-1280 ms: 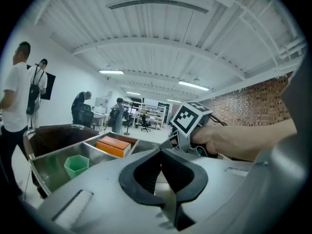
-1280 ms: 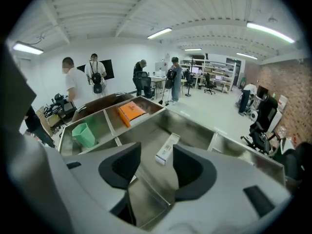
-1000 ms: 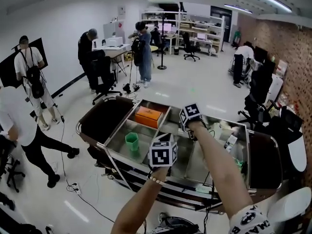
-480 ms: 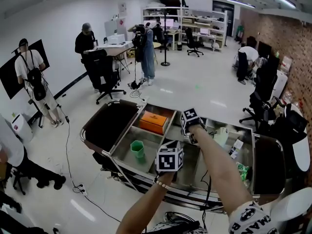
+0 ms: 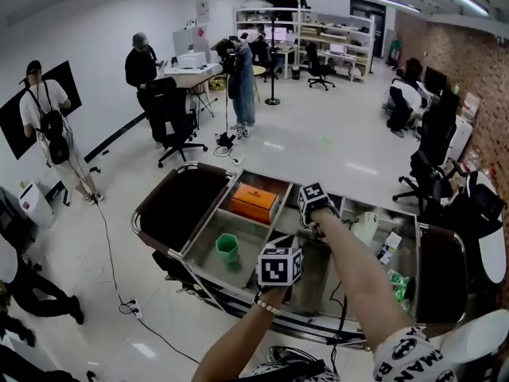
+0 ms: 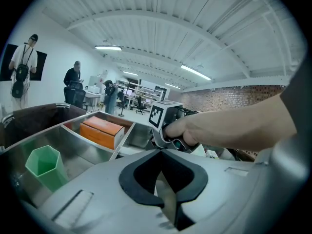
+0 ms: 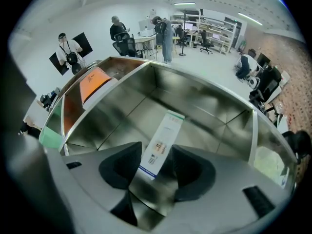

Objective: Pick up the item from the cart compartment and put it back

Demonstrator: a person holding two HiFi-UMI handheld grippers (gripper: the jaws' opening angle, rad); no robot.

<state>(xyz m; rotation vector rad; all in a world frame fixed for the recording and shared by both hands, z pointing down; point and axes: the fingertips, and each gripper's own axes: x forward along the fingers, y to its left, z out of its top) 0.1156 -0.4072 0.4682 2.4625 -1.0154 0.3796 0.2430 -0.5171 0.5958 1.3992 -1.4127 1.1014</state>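
A slim white carton (image 7: 165, 136) stands between the jaws of my right gripper (image 7: 156, 149), which is shut on it above the steel floor of the cart's middle compartment (image 7: 209, 113). In the head view the right gripper (image 5: 314, 201) hangs over that compartment and the carton is hidden by it. My left gripper (image 5: 279, 267) hovers at the cart's near edge; its jaws (image 6: 163, 179) are shut with nothing in them. An orange box (image 5: 254, 201) and a green cup (image 5: 227, 247) sit in the left compartments.
The cart's steel rim (image 5: 184, 249) runs along its left side, beside a dark bin (image 5: 179, 205). A white bottle (image 5: 367, 228) and a green packet (image 5: 398, 283) lie in the right compartment. People, office chairs and a floor cable (image 5: 111, 285) surround the cart.
The head view has shifted slightly. A person at the near left has walked out of view. Both grippers have stayed almost in place over the cart.
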